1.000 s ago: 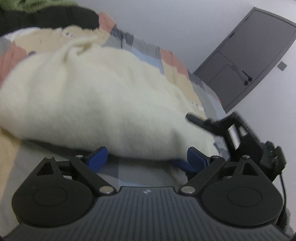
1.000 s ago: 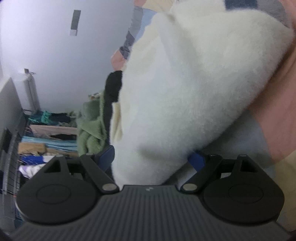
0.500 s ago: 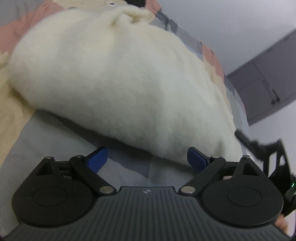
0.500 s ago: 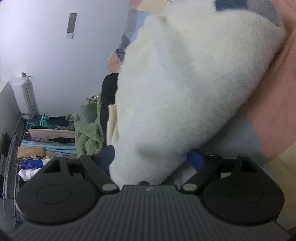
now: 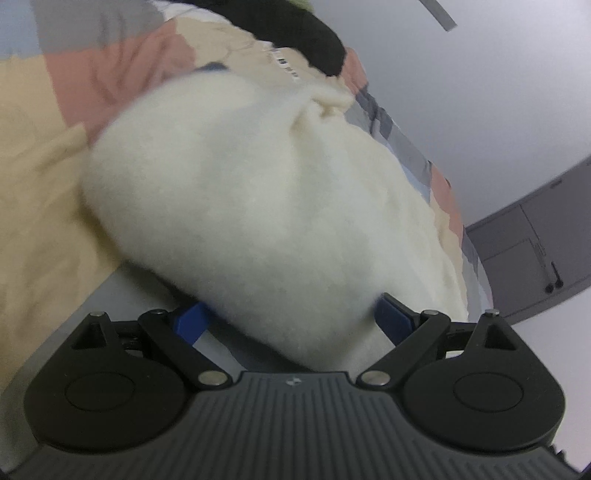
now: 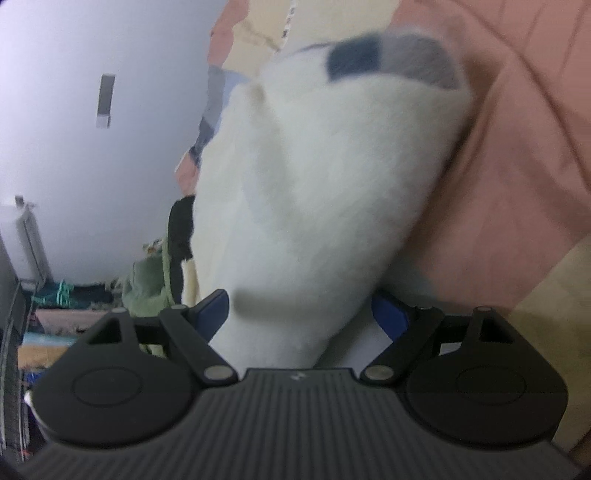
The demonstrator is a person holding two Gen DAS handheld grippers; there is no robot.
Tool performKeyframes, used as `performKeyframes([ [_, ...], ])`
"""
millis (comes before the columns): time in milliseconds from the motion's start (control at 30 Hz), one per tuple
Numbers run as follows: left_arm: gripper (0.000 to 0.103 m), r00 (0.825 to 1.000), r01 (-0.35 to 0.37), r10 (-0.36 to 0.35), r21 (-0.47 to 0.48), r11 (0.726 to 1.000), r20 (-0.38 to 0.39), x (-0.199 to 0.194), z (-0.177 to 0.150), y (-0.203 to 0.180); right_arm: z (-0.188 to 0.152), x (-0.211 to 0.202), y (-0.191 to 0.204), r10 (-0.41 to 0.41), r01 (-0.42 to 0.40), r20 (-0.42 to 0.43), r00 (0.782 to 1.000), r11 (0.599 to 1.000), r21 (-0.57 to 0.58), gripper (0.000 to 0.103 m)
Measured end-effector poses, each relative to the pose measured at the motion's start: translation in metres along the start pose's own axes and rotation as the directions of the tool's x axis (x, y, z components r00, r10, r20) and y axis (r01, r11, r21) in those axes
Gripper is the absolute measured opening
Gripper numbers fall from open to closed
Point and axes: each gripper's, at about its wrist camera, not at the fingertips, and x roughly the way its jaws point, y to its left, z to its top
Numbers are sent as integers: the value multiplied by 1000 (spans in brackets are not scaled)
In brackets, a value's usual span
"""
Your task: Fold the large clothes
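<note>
A thick cream fleece garment (image 5: 266, 206), folded into a rounded bundle, lies on a patchwork bedspread (image 5: 44, 221). My left gripper (image 5: 293, 319) is open, and the near end of the bundle bulges in between its blue fingertips (image 5: 192, 321). In the right wrist view the same garment (image 6: 325, 184) shows a dark blue and grey patch at its far end. My right gripper (image 6: 301, 312) is also open wide, with the bundle's other end pushed in between its fingers (image 6: 214, 310). The fleece hides the pad faces, so a firm squeeze does not show.
A black garment (image 5: 295, 33) lies at the bed's far end, with a green one (image 6: 147, 280) beside it. Racks of clothes (image 6: 55, 321) stand by the wall at lower left. A grey door (image 5: 535, 258) is beyond the bed. Pink and tan bedspread (image 6: 517, 184) lies right of the bundle.
My left gripper has rolled and slid in low, so the bundle now sits between its fingers. The other gripper has left its view. The right gripper tilted slightly and stayed in place.
</note>
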Motion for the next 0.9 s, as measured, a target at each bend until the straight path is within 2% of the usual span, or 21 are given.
performKeyframes([
  [233,95,1000,-9,9,-92,996,-4,-2,1,9,2,-2,-5,-11,10,35,999,999,33,86],
  [467,95,998,-36,23,-252,967,-54,-3,4,18,2,0,-6,-25,23,35,999,998,52,85],
  [667,96,995,-85,69,-257,963,-69,5,9,15,6,5,-6,-24,22,33,999,997,68,87],
  [900,96,994,-90,73,-236,968,-79,9,10,18,10,15,-1,-52,51,28,998,998,37,87],
])
